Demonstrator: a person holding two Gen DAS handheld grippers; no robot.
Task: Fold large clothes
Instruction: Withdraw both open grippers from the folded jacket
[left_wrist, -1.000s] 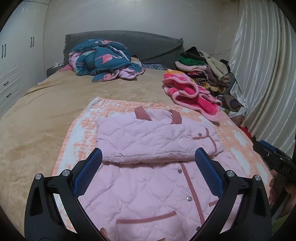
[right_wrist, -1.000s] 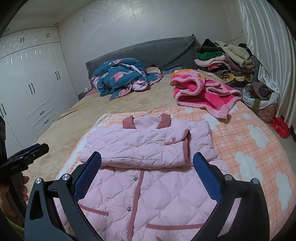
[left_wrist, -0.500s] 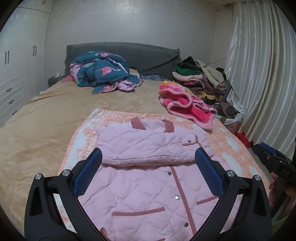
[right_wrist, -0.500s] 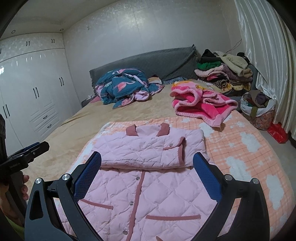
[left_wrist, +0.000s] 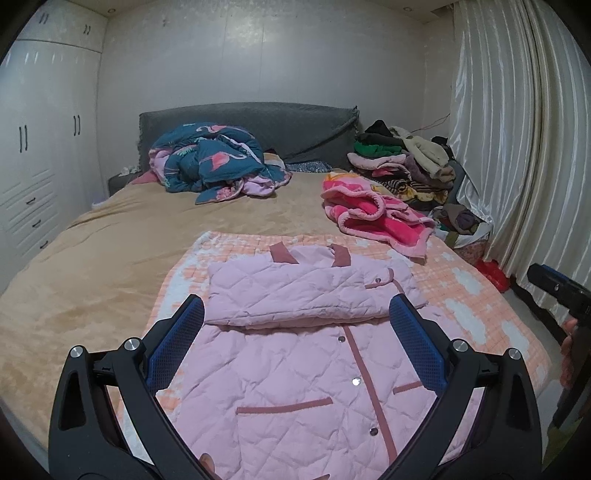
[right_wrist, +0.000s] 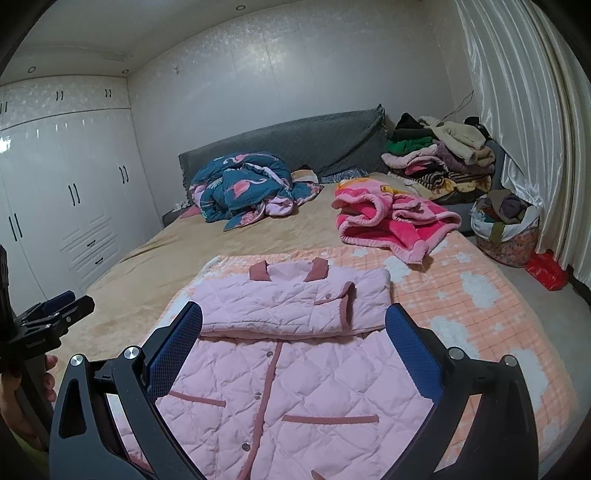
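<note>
Pink quilted jacket (left_wrist: 295, 369) is lying front-up on the orange checked blanket (left_wrist: 476, 295) at the near end of the bed (left_wrist: 92, 266). Both sleeves are lying folded across the chest as 1 horizontal band just below the collar, with a dusty-rose cuff showing at the band's right end. Dusty-rose trim is running down the snap placket and along 2 pocket slits; the collar tabs are pointing toward the headboard (left_wrist: 258, 122). The fabric is looking lightly creased, the lower body lying flat and unfolded. Left gripper (left_wrist: 295, 332) is hovering above the jacket's lower half, jaws wide, holding nothing. Right gripper (right_wrist: 293, 332) is doing the same, jaws wide and empty, its blue pads (right_wrist: 413, 354) framing the folded sleeve band.
</note>
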